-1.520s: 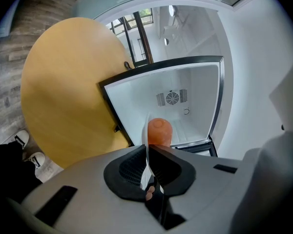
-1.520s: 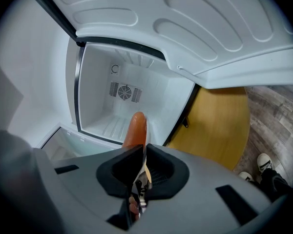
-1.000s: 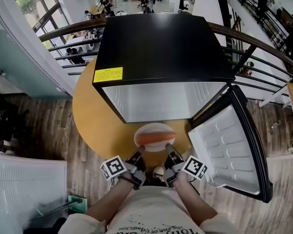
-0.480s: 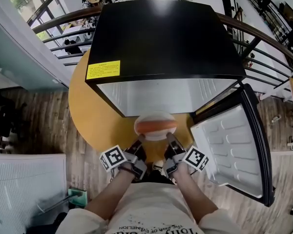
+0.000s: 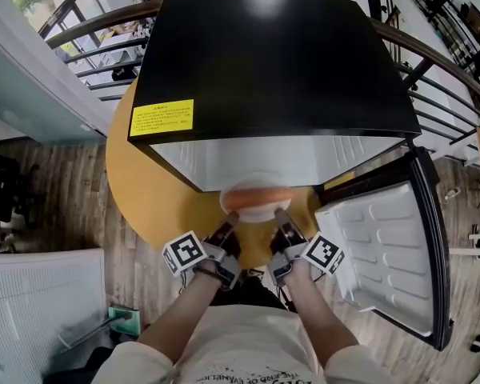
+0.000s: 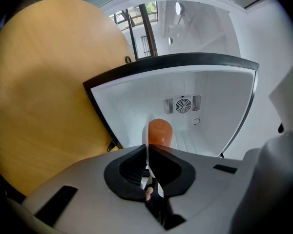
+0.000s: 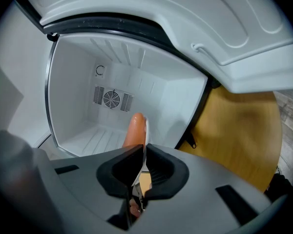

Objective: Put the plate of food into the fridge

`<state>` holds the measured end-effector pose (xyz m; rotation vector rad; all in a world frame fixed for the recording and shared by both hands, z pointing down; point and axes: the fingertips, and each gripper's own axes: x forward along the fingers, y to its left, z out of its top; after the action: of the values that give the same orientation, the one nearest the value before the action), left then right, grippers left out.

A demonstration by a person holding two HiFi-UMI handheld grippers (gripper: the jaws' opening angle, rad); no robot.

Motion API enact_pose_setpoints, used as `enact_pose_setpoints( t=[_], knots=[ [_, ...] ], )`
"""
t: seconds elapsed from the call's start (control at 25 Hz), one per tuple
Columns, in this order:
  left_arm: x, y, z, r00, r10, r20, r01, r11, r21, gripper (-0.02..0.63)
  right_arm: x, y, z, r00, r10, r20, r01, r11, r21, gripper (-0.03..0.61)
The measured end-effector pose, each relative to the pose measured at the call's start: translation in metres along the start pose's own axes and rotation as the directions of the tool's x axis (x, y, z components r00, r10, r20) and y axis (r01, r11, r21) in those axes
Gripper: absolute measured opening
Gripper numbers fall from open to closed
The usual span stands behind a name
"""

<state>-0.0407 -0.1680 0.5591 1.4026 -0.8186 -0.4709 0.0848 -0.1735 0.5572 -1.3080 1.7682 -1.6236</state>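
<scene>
A white plate (image 5: 254, 207) with an orange sausage-like food (image 5: 256, 196) is held level at the mouth of the open black fridge (image 5: 272, 54); its far rim sits under the fridge's top front edge. My left gripper (image 5: 230, 230) is shut on the plate's near-left rim, and my right gripper (image 5: 281, 219) on its near-right rim. In the left gripper view the plate (image 6: 147, 143) shows edge-on in the left gripper (image 6: 147, 156), with the food (image 6: 159, 130) beyond. In the right gripper view the plate (image 7: 145, 140) and food (image 7: 134, 130) rise from the right gripper (image 7: 142, 156).
The fridge stands on a round wooden table (image 5: 156, 206). Its door (image 5: 384, 246) hangs open to the right, white liner facing up. Inside are bare white walls with a fan vent (image 6: 182, 104) at the back. A railing (image 5: 88, 22) runs behind the table.
Both grippers have carried the plate forward, from over the table's front part to the fridge opening. The door has stayed open.
</scene>
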Motion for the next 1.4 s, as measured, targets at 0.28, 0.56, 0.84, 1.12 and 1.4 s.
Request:
enact_pose_setpoints(
  t=[0.28,0.56,0.84,1.12,1.4],
  knots=[
    [0.017,0.007,0.014,1.0,-0.013,0.002,0.013,1.0,-0.005,0.032,0.02,-0.007,0.007,1.0,-0.009,-0.004,0.009,1.0,-0.01,0.04],
    [0.033,0.022,0.027,1.0,0.019,0.016,-0.019,1.0,-0.013,0.032,0.043,-0.018,0.015,1.0,-0.02,-0.012,0.019,1.0,-0.022,0.04],
    [0.053,0.03,0.038,1.0,0.024,0.018,-0.023,1.0,-0.013,0.032,0.061,-0.03,0.025,0.999,-0.04,0.017,0.04,0.999,0.002,0.04],
    [0.073,0.039,0.049,0.999,0.029,0.046,-0.028,0.999,-0.018,0.032,0.079,-0.042,0.036,0.997,-0.056,0.043,0.056,0.998,0.008,0.04],
    [0.087,0.05,0.054,0.998,0.034,0.059,-0.032,0.999,-0.043,0.032,0.092,-0.056,0.043,0.996,-0.073,0.058,0.072,0.997,0.023,0.04]
  ],
)
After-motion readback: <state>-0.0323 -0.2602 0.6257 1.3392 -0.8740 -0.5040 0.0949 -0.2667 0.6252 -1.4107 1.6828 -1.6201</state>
